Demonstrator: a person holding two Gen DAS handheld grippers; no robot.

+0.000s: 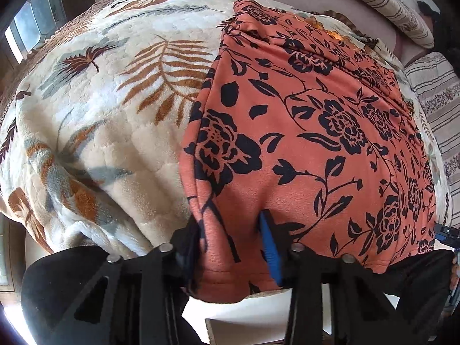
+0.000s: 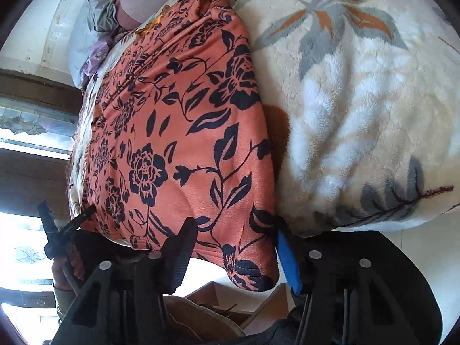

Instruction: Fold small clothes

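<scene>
Partly hidden: orange floral garment point(image 1: 302, 132) hem, between left gripper point(image 1: 230, 247) fingers.

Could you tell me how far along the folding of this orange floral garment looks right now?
Early. Done: the orange garment lies spread over the fleece blanket. In hand: the left gripper and right gripper each straddle its near hem, at opposite corners. Left: no fold is visible yet.

bed: fleece leaf-print blanket point(image 1: 95, 132) is covering it | head end: striped pillows point(image 1: 373, 3) are lying against a pale wall point(image 2: 43, 28) | side: daylight is streaming through a patterned-glass window point(image 2: 26, 126) in a dark wood frame | below: light floor point(image 2: 417, 244) is showing
</scene>
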